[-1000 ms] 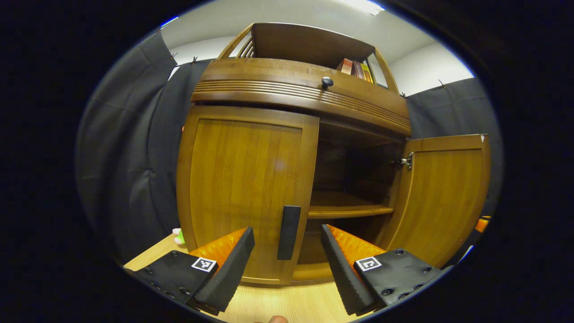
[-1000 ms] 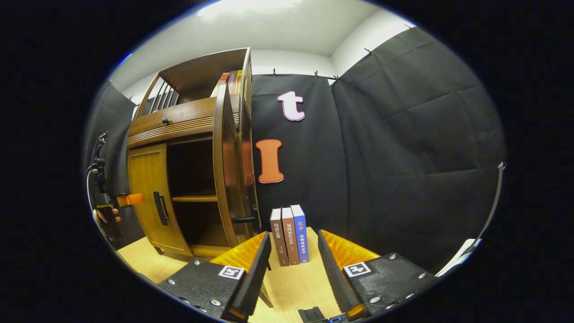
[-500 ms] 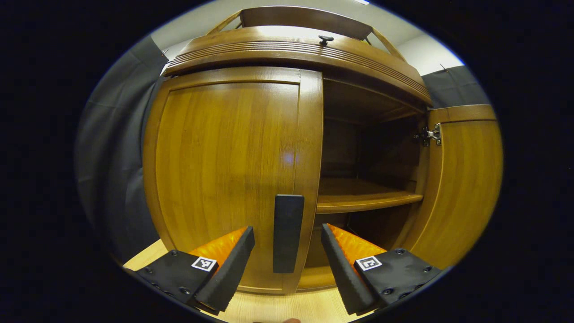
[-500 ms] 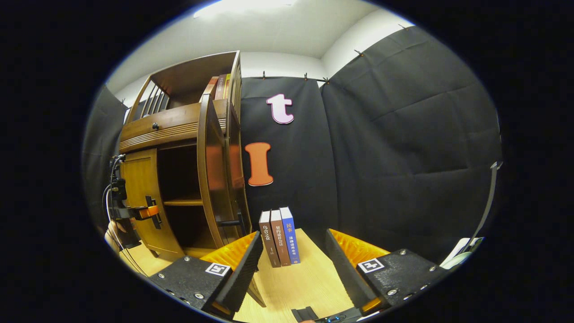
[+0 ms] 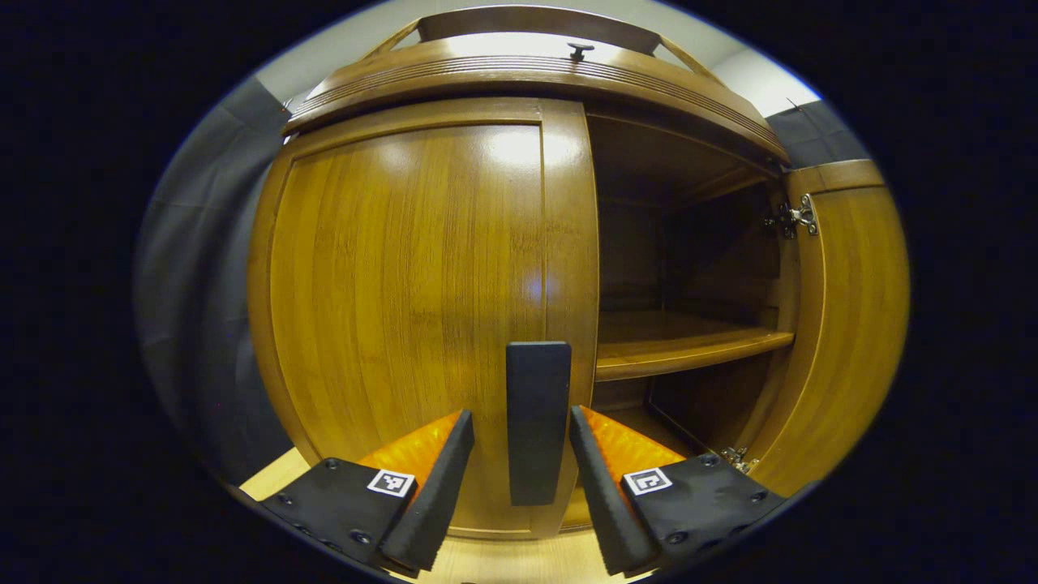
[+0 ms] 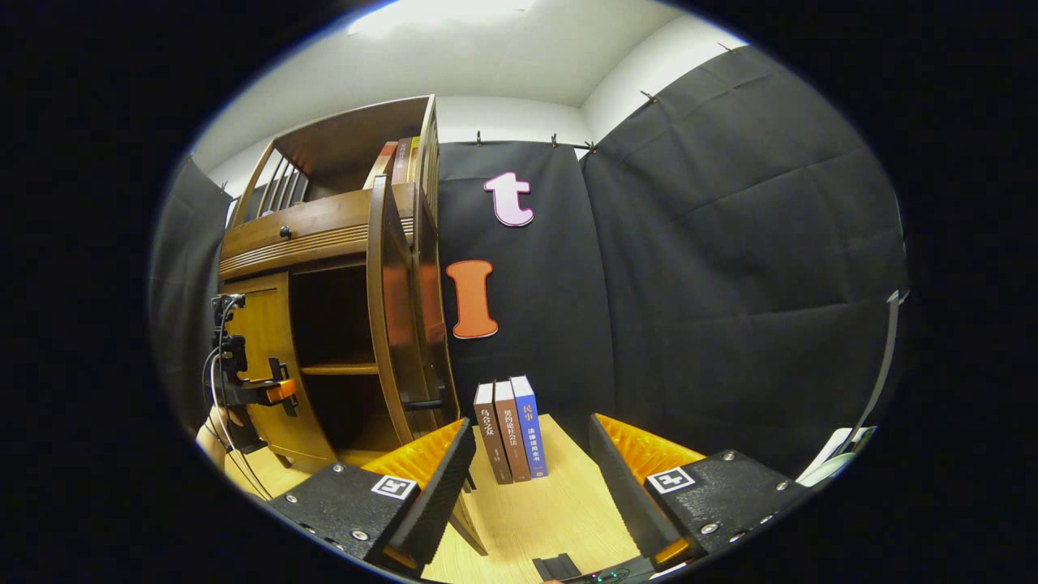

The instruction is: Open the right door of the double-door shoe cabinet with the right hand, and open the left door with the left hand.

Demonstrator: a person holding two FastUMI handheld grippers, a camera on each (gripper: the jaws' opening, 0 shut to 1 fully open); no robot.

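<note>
In the left gripper view, the left gripper (image 5: 513, 454) is held with its 2 fingers spread, one on each side of the dark handle (image 5: 536, 422) of the left door (image 5: 405, 284). A narrow gap is seen on each side of the handle, so it is straddled but not pinched. The left door is seen closed against the shoe cabinet (image 5: 527, 73). The right door (image 5: 843, 324) is swung wide open, and a bare inner shelf (image 5: 681, 345) is exposed.

In the right gripper view, the right gripper (image 6: 531, 470) is held with its fingers spread wide and nothing is gripped. It is kept above a light wooden table (image 6: 551, 519), well apart from the cabinet. 3 upright books (image 6: 511, 430) are seen standing together on the table just beyond it. The booth is closed in by black cloth (image 6: 730, 268) under a white ceiling (image 6: 454, 49).
</note>
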